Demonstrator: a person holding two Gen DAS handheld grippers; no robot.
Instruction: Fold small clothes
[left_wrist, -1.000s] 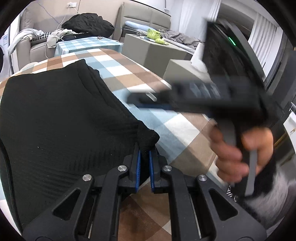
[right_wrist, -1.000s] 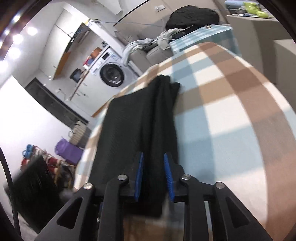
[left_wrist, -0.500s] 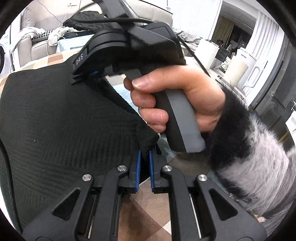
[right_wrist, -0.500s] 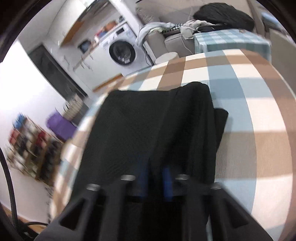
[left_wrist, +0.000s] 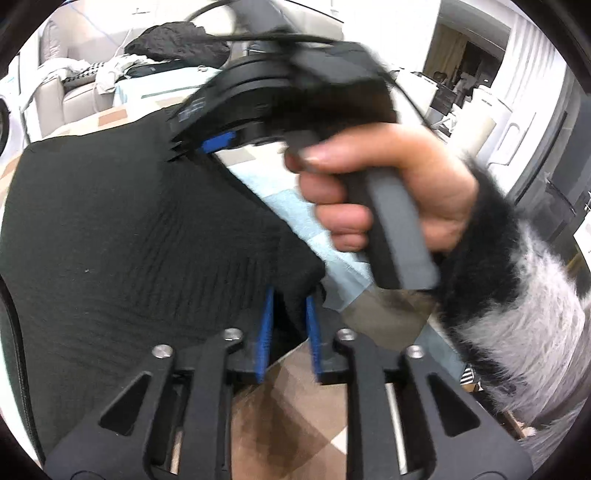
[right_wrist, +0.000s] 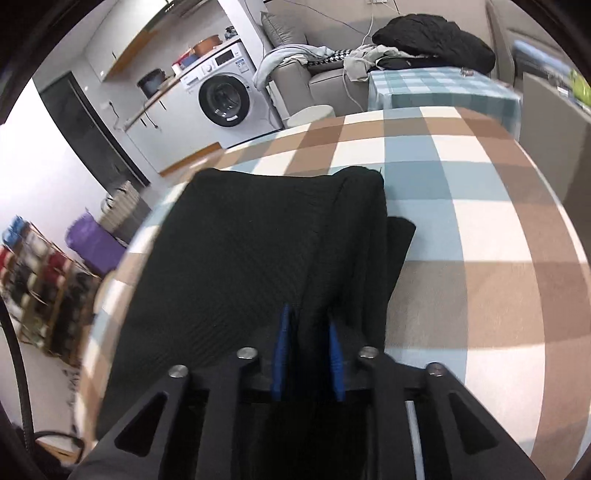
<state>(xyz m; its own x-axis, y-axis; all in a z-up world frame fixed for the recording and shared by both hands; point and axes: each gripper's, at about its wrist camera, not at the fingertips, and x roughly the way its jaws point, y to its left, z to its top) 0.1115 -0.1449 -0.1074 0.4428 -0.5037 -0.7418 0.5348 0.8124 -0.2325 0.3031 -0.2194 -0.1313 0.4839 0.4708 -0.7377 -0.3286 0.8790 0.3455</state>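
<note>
A black ribbed garment (left_wrist: 140, 236) lies folded on the checked tablecloth (right_wrist: 480, 229). My left gripper (left_wrist: 289, 314) is at the garment's near right corner. Its jaws are opening, and the corner sits loosely between the blue pads (left_wrist: 266, 325). My right gripper (right_wrist: 308, 332) is over the garment (right_wrist: 236, 258) at the folded right-hand edge. Its jaws are opening too, with a ridge of cloth between them. In the left wrist view the right gripper (left_wrist: 207, 144) reaches over the garment's far edge, held by a hand (left_wrist: 373, 177) in a fuzzy black and white sleeve.
Beyond the table stand a washing machine (right_wrist: 221, 99), a grey sofa (right_wrist: 321, 74) piled with clothes, and a small table with a blue checked cover (right_wrist: 439, 88). Shelves and a purple bag (right_wrist: 92, 240) are on the floor to the left.
The right gripper swept in from the right across the garment to its far edge. Both grippers' jaws were pinched on the cloth half a second ago and now stand apart.
</note>
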